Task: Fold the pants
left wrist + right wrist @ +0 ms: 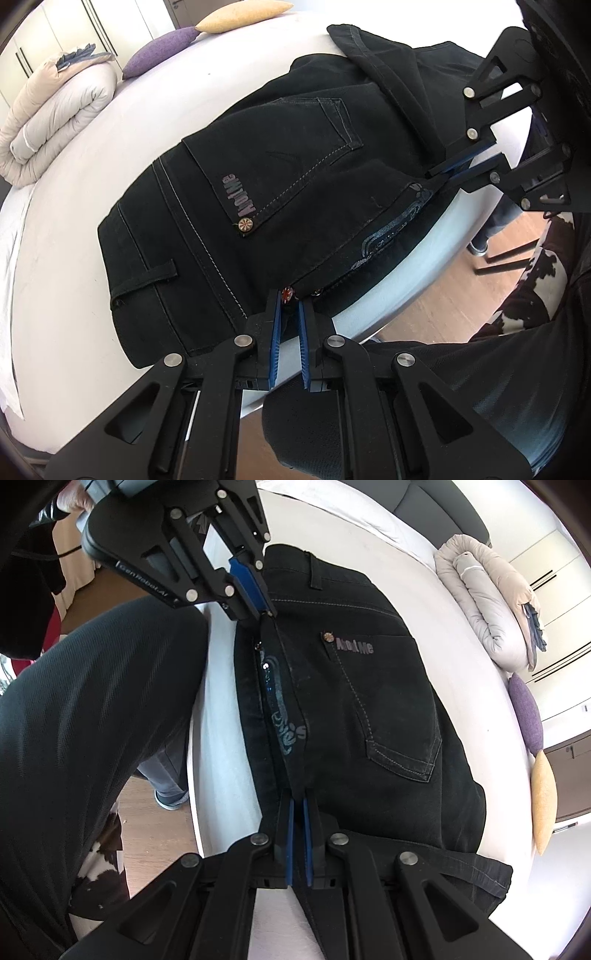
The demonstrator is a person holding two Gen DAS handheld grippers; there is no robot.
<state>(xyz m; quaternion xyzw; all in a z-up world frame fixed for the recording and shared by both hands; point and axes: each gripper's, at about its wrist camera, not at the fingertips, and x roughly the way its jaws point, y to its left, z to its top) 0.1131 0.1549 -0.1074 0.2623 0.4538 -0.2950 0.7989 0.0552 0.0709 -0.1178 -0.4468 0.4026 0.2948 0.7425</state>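
Both my grippers are clamped on the near edge of the pants point(295, 177), which lie folded leg-on-leg across the white bed point(92, 177), back pocket up.

Left gripper point(290, 301), bottom centre of its own view, pads pinched on the waistband corner by the rivet. Right gripper point(297, 805), bottom centre of its view, pads pinched on the same edge further along, past the printed patch. Neither has any real gap, just cloth between the pads.

Key relation: the held edge runs straight from one gripper to the other, parallel to the bed's near side (so the long axis lies left-right between my hands, not away from me). The rest of the fabric spreads away from my fingers toward the pillows point(207, 33) and the rolled duvet point(55, 110). My guess at the next fold: crosswise, one end carried to the other.

Hard to read: the leg ends run out of both frames, so I can't tell whether the hems line up. How many layers each pinch holds is hidden too.
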